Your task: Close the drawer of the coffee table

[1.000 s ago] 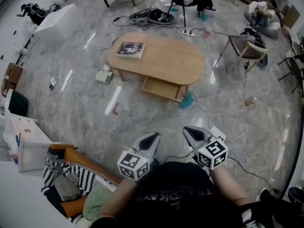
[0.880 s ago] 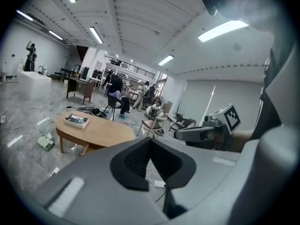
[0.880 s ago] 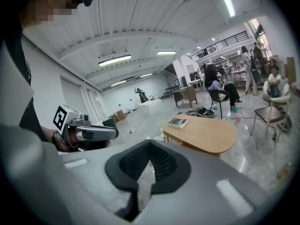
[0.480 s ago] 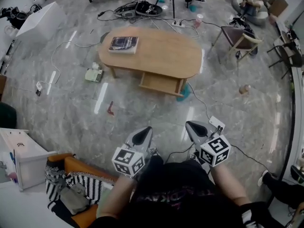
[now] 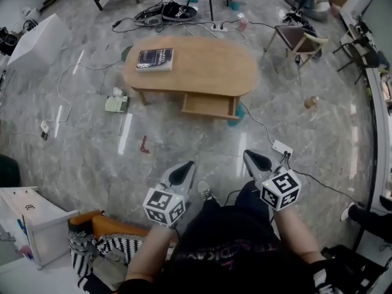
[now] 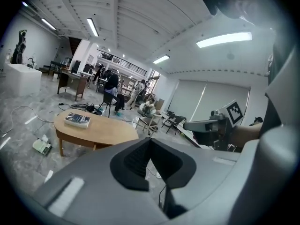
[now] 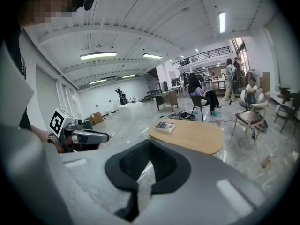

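Wooden table (image 5: pixel 202 66) at 12 o'clock, well apart from us, has its drawer (image 5: pixel 210 105) pulled out toward us. We carry the left hand-held gripper (image 5: pixel 184 173) and right hand-held gripper (image 5: pixel 255 160) closed tight and empty, as we think pushing needs no grasp.

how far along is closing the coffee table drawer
Done: nothing yet. The drawer stands pulled out from under the coffee table. In hand: the left gripper and right gripper are both shut and empty, held out in front of the person, well short of the table. Left: reach the table, set a gripper against the drawer front and push it in flush.
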`<move>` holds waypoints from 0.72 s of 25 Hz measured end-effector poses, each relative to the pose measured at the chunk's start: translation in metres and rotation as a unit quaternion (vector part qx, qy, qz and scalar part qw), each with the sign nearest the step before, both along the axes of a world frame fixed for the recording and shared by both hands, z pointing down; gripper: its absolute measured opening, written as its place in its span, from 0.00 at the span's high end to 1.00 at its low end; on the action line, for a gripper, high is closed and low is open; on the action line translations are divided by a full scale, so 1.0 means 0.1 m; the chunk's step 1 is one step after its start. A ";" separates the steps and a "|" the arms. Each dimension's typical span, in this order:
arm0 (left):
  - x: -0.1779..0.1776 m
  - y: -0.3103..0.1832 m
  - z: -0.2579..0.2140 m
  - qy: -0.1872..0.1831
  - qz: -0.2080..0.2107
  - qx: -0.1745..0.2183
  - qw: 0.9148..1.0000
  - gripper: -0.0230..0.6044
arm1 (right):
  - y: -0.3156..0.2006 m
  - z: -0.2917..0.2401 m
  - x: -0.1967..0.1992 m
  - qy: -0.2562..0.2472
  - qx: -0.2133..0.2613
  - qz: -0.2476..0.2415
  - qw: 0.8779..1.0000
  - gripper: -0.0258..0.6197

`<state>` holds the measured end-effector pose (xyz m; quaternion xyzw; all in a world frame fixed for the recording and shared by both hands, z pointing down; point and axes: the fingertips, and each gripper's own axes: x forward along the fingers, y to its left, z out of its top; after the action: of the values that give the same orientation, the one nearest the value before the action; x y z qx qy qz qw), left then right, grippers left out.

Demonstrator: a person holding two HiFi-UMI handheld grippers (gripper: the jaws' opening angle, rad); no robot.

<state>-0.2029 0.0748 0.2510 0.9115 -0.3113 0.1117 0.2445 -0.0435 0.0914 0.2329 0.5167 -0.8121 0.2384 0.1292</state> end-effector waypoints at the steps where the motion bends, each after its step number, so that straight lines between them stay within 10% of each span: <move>1: -0.05 0.00 0.00 -0.001 0.000 0.002 1.000 0.96 | 0.01 -0.01 -0.02 0.002 0.000 0.003 1.000 0.96; 18: -0.43 -0.40 0.02 -0.015 -0.041 0.010 0.999 0.96 | -0.52 0.10 -0.14 0.021 -0.021 -0.016 0.999 0.96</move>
<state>-0.2461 0.0344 0.2534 0.8984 -0.3535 0.1124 0.2352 -0.0579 0.0390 0.2426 0.5059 -0.8119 0.2429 0.1607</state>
